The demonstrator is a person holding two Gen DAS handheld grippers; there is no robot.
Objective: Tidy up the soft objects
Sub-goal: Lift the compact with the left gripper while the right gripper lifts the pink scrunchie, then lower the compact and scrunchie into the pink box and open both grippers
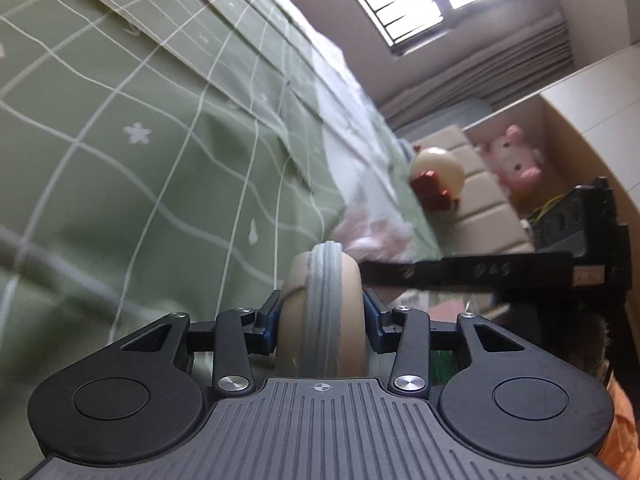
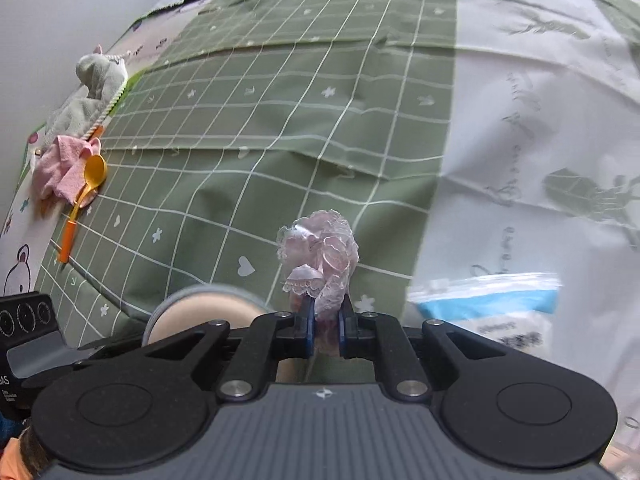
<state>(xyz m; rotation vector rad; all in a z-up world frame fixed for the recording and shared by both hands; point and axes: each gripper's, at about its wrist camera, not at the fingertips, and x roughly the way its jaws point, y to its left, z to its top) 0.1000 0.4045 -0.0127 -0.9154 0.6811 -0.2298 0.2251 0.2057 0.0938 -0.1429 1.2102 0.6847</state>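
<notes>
My left gripper [image 1: 322, 314] is shut on a round beige cushion with a grey rim [image 1: 322, 308], held on edge above the green checked bedspread [image 1: 120, 140]. That cushion [image 2: 200, 308] also shows at the lower left of the right wrist view. My right gripper [image 2: 325, 320] is shut on a bunch of pink lace fabric [image 2: 320, 256], which stands up from between its fingers over the bedspread [image 2: 280, 120]. In the left wrist view the lace [image 1: 372, 232] is a blur behind the cushion, and the right gripper's black body [image 1: 480, 272] crosses from the right.
A grey plush toy [image 2: 100, 80], a pink cloth [image 2: 64, 172] and an orange spoon [image 2: 86, 196] lie along the bed's left edge. A plastic bag with a blue strip [image 2: 492, 304] lies at the right. A cream ball toy [image 1: 436, 176] and pink plush [image 1: 512, 160] rest by the headboard.
</notes>
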